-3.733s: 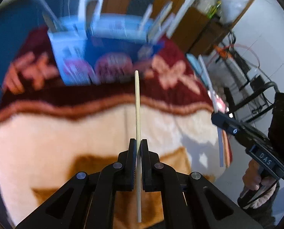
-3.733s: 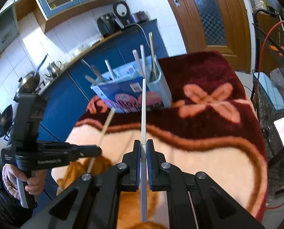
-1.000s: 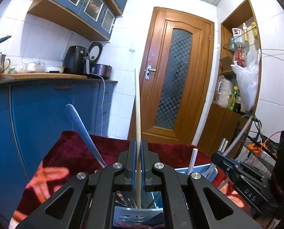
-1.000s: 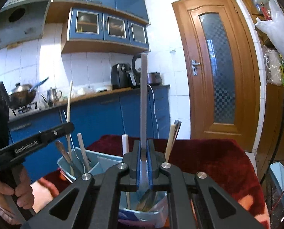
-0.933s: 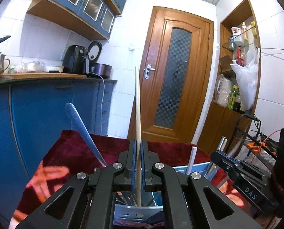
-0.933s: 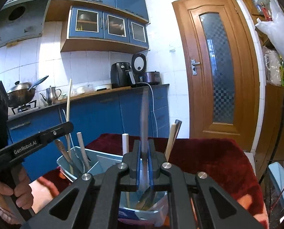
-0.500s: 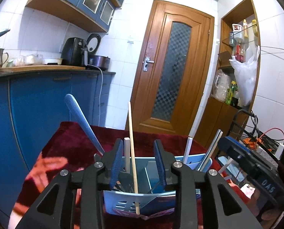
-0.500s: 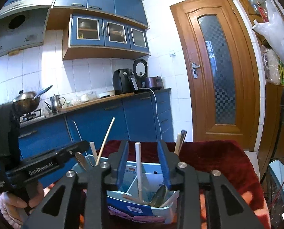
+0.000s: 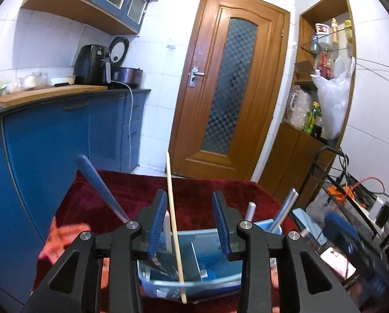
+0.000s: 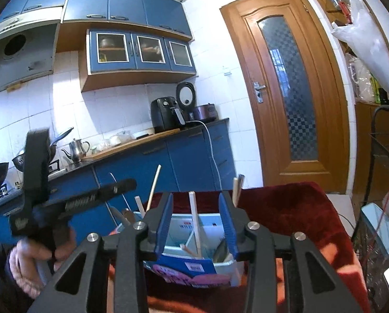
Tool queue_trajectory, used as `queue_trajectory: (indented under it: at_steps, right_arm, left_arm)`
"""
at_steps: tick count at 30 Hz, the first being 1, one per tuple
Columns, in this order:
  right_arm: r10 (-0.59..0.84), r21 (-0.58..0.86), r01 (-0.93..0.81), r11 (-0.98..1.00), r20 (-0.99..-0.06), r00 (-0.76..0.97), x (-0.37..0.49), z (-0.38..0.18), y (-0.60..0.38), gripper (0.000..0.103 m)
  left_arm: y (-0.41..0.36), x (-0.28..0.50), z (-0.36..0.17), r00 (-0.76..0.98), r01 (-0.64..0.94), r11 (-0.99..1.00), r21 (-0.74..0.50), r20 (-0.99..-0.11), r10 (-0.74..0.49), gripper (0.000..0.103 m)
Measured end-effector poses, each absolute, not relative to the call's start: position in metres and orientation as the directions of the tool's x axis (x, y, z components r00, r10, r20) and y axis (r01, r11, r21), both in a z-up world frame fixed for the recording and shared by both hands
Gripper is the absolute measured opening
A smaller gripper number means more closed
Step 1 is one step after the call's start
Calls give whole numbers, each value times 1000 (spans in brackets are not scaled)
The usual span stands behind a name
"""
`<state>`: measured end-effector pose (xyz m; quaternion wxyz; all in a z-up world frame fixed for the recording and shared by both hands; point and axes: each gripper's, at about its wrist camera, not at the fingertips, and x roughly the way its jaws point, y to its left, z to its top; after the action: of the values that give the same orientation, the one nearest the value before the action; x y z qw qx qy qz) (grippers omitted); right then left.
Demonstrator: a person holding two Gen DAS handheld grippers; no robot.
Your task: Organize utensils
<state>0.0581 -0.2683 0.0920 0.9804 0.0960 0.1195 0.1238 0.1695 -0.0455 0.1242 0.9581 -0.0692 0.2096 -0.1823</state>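
The utensil box (image 10: pixel 194 266) stood on the dark red blanket (image 10: pixel 286 208), a divided blue-and-white carton with handles sticking up out of its compartments. In the left wrist view a wooden chopstick (image 9: pixel 174 219) leaned upright inside the box (image 9: pixel 210 284), free between the spread fingers of the left gripper (image 9: pixel 189 224), which gripped nothing. A blue-handled utensil (image 9: pixel 98 182) slanted out to the left side. In the right wrist view a white chopstick (image 10: pixel 195 224) stood in a middle compartment, likewise loose between the wide-open right gripper (image 10: pixel 195 224), which was empty. The left gripper (image 10: pixel 90 195) appeared there too, to the left of the box, beside another wooden chopstick (image 10: pixel 152 186). Behind stood blue cabinets (image 10: pixel 194 161) and a wooden door (image 10: pixel 293 86)
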Motion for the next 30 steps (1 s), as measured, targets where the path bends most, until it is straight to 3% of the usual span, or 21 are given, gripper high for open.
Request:
queue_trajectory:
  at_steps: [11,17,18,19,20,24,30]
  right_arm:
    - [251,219,-196,956,-261,932,60,68,-278,40]
    - [265,251,-198,948,-273,925,64,57,-286,40]
    - [269,254,-200,946,-274,923,64,56,-286,40]
    - [274,259,-203,944,-275,922,65,55,-286,40]
    - [280,263,-208,942,-275,920,65,54,-286,40]
    - [293,266,-222,938,-267,918,64,54,-284,40]
    - [293,268,-224,937,-253,922,62,54,-283,40]
  left_arm:
    - [-52,244,123,761,254,916,-310,-520,-387,37]
    - [-56,272,114,717,233,923,-307,-587,-376,37]
    - [-55,274,113,708,233,920,-314,-594,-382,31]
    - [-55,276,112,694,231,912,-338,-600,-398,7]
    - [-55,277,112,684,232,908,-349,-606,-407,6]
    - [-55,267,124,733,247,919,-308,-561,-385,5]
    - [-47,239,155,853,243,935,-257,-404,-332,4]
